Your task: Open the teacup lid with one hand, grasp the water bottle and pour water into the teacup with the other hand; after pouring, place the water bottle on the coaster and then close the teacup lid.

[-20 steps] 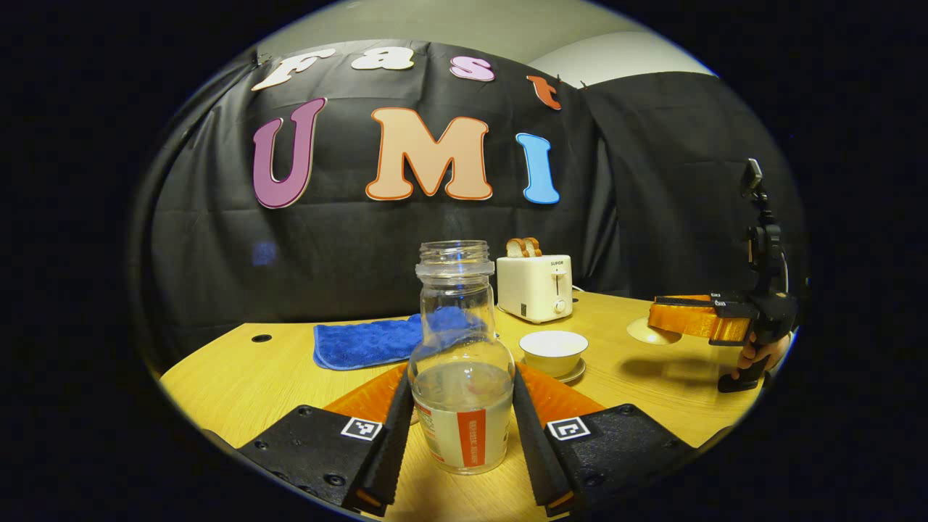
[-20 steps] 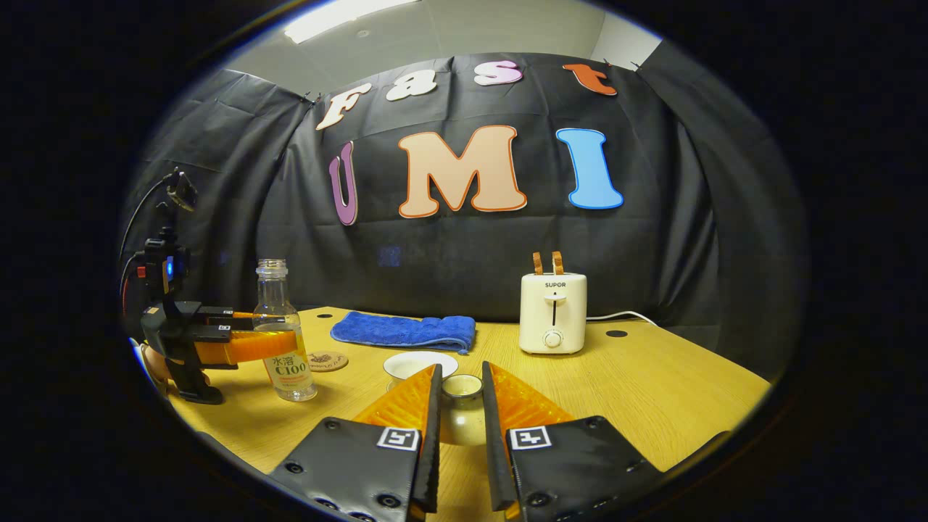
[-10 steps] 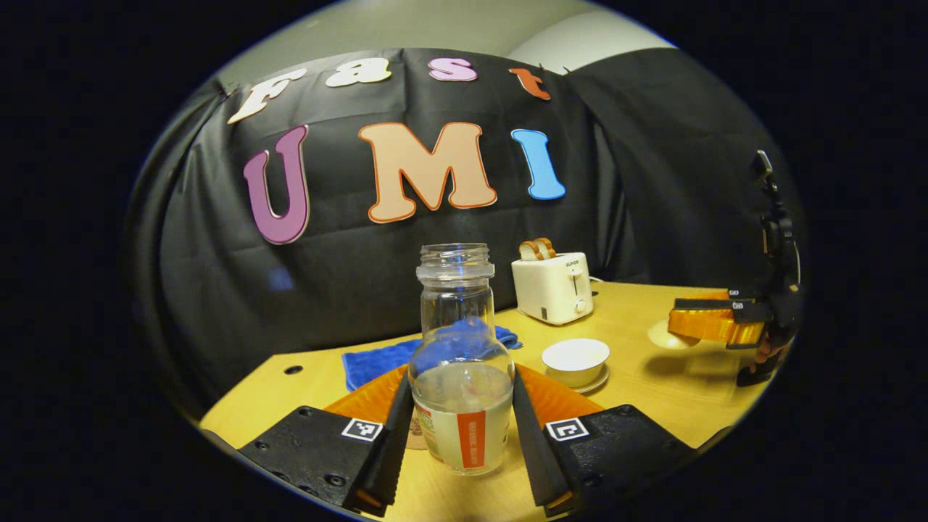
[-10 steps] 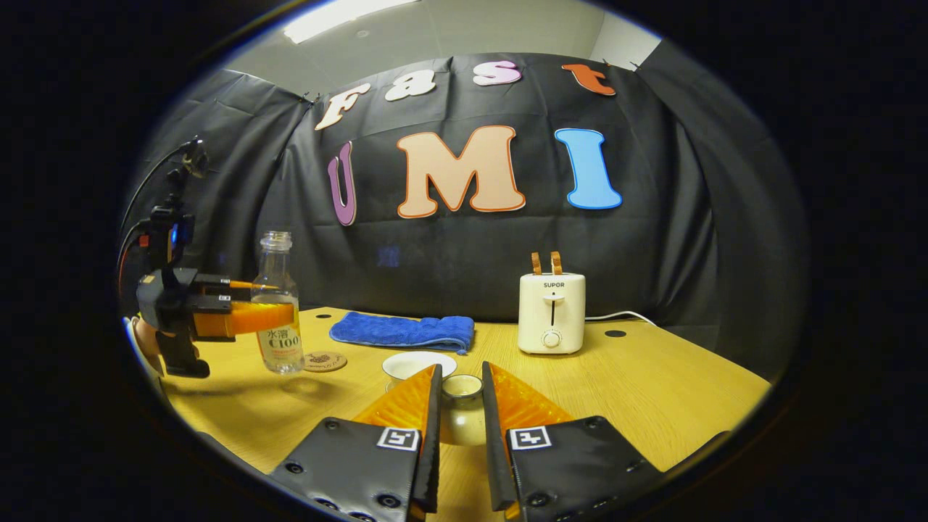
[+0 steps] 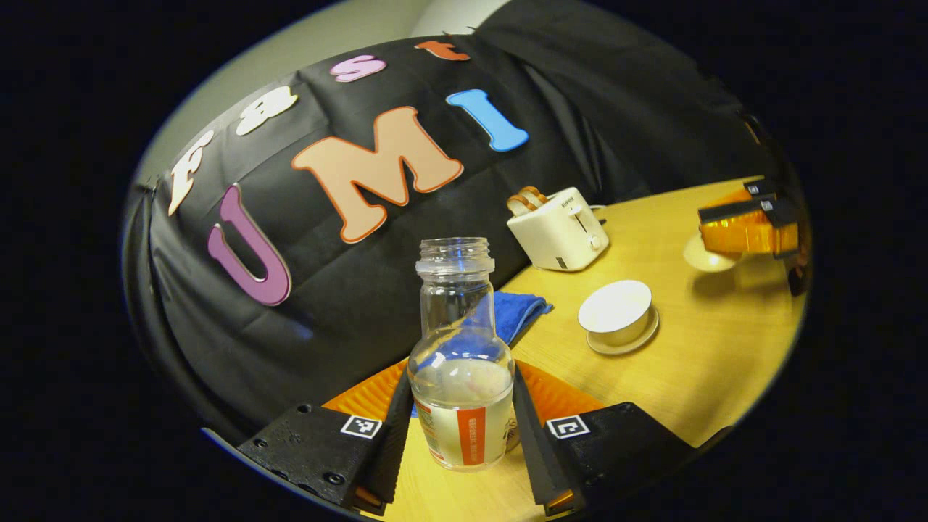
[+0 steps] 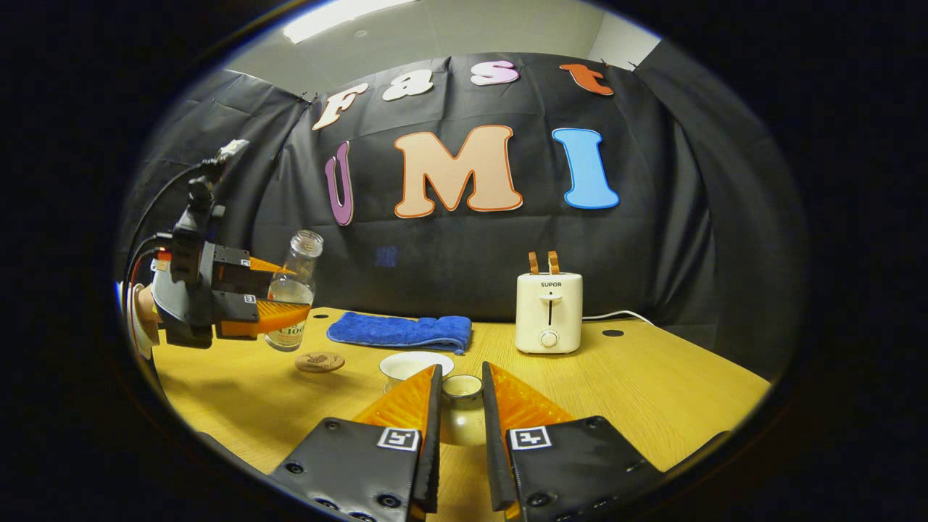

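Observation:
My left gripper (image 5: 460, 377) is shut on a clear, uncapped water bottle (image 5: 459, 406) about a third full. In the right gripper view the left gripper (image 6: 296, 291) holds the bottle (image 6: 292, 290) in the air, tilted with its mouth toward the teacup, above and left of the round brown coaster (image 6: 320, 361). The white teacup (image 5: 616, 312) stands open on its saucer. My right gripper (image 6: 461, 377) is shut on the knob of the teacup lid (image 6: 462, 406), just in front of the teacup (image 6: 406, 365). In the left gripper view the right gripper (image 5: 703, 228) holds the lid (image 5: 707, 259) right of the cup.
A white toaster (image 6: 549, 312) with bread slices stands at the back of the wooden table (image 6: 652, 391). A folded blue cloth (image 6: 399, 332) lies behind the teacup. A person's hand (image 6: 145, 319) holds the left gripper at the table's left edge.
The left gripper has lifted the bottle off the table and tipped it toward the teacup. The right gripper has stayed put with the lid.

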### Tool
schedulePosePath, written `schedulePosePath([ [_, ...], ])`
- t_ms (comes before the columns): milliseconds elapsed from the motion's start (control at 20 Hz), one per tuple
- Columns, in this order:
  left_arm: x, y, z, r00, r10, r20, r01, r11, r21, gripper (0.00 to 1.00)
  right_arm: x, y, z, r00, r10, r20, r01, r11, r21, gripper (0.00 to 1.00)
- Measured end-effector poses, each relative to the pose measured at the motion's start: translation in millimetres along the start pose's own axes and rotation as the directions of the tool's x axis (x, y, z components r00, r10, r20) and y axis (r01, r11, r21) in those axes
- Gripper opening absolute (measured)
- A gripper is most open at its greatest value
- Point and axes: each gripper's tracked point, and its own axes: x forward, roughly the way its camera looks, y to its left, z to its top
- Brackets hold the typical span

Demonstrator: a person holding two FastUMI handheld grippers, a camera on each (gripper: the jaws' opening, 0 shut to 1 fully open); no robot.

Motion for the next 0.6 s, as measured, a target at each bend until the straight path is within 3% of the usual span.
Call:
schedulePosePath([
  [350,20.1,-24.8,-8.9,0.997,-0.066,-0.047,0.073,0.979,0.189,0.66,-4.0,-6.7,0.2,1.0,-0.004,-0.003,0.004,1.0,0.002,0.3],
  [600,36.1,-27.2,-15.0,0.994,-0.066,-0.091,0.095,0.928,0.361,0.67,-5.1,-17.1,-0.4,1.0,-0.015,-0.007,0.015,1.0,0.004,0.3],
])
